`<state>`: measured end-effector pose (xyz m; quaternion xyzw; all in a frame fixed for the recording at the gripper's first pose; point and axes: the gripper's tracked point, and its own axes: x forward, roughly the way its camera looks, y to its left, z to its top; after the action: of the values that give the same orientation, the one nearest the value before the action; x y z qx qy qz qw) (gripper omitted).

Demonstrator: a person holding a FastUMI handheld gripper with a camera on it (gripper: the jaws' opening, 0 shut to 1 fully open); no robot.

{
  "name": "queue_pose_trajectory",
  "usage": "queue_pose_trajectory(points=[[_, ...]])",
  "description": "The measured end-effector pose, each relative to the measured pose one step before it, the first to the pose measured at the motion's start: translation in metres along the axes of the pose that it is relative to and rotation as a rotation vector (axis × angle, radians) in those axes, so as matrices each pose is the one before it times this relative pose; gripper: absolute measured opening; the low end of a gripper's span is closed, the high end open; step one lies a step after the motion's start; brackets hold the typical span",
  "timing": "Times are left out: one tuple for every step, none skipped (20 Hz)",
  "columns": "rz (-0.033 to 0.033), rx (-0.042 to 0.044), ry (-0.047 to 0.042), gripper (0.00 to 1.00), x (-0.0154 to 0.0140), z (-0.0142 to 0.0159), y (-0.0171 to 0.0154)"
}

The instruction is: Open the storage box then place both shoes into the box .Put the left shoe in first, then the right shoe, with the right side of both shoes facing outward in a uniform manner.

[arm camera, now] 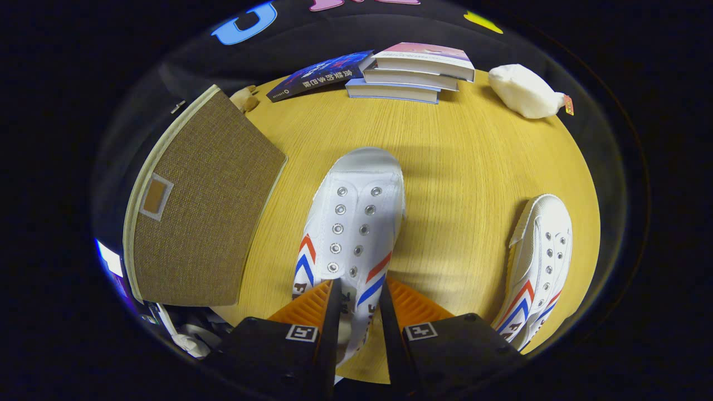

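- Gripper (356, 289): I hold it over the table; its fingers are drawn close on the heel end of the nearer shoe, the collar wall caught between them. Both appear to press on it, though the contact itself is hidden under the fingers.
- Held shoe (351, 223): white canvas with red and blue chevrons, toe pointing away from me, running ahead from between the fingers. I cannot tell whether it is lifted or resting on the wood.
- Second shoe (540, 262): same pattern, lying on the table well apart to the right of the fingers, toe also pointing away.
- Storage box (195, 206): brown woven fabric with pale trim, off to the left of the held shoe; the face toward me is closed, so I judge it not yet opened, unless the opening is out of sight.
- Table (457, 156): round, light wood.
- Stack of books (412, 72) and a white soft lump (523, 89): far side, beyond the shoes.
- Step in hand, as I judge it: grasping the first shoe.
- Next move calls for: an open box, then carrying this shoe left and setting it in with its right side outward.
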<state>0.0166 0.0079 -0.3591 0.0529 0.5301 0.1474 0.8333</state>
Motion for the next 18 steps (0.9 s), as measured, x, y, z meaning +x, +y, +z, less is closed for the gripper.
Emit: queue_pose_trajectory(points=[[-0.00002,0.01113,-0.00091,0.42,0.00134,0.00004,0.00030],[0.00309,0.01678,0.00297,0.39,-0.00159,-0.00041,-0.00083],[-0.00296,0.01356,0.00682,0.36,0.00051,0.00046,-0.00156],[-0.00745,0.03180,-0.00760,0.27,-0.00196,0.00183,-0.00298],[-0.00184,0.03690,0.00284,0.22,0.00196,-0.00117,-0.00071],[0.00429,0.03963,-0.00933,0.12,-0.00227,0.00123,-0.00060],[0.00539,0.02318,-0.00759,0.12,0.00089,0.00044,0.00047],[0.00357,0.01035,-0.00635,0.06,-0.00082,0.00076,-0.00068],[0.00073,0.00234,-0.00077,0.06,-0.00005,-0.00033,0.00012],[-0.00054,0.00767,-0.00470,0.06,-0.00161,0.00010,0.00083],[0.00606,0.00780,-0.00480,0.06,-0.00202,-0.00027,0.00228],[0.00534,0.01011,-0.00988,0.06,-0.00287,0.00113,0.00326],[-0.00087,0.01202,-0.00596,0.06,-0.00383,0.00064,0.00301],[0.00207,0.01761,-0.01134,0.06,-0.00669,0.00191,0.00307],[0.00495,0.02501,-0.01796,0.06,-0.00753,0.00371,0.00404],[0.00868,0.02475,-0.01494,0.06,-0.01008,0.00424,0.00507],[0.00577,0.01500,-0.01698,0.06,-0.01191,0.00508,0.00529],[0.00114,0.00655,-0.01911,0.06,-0.01378,0.00668,0.00454]])
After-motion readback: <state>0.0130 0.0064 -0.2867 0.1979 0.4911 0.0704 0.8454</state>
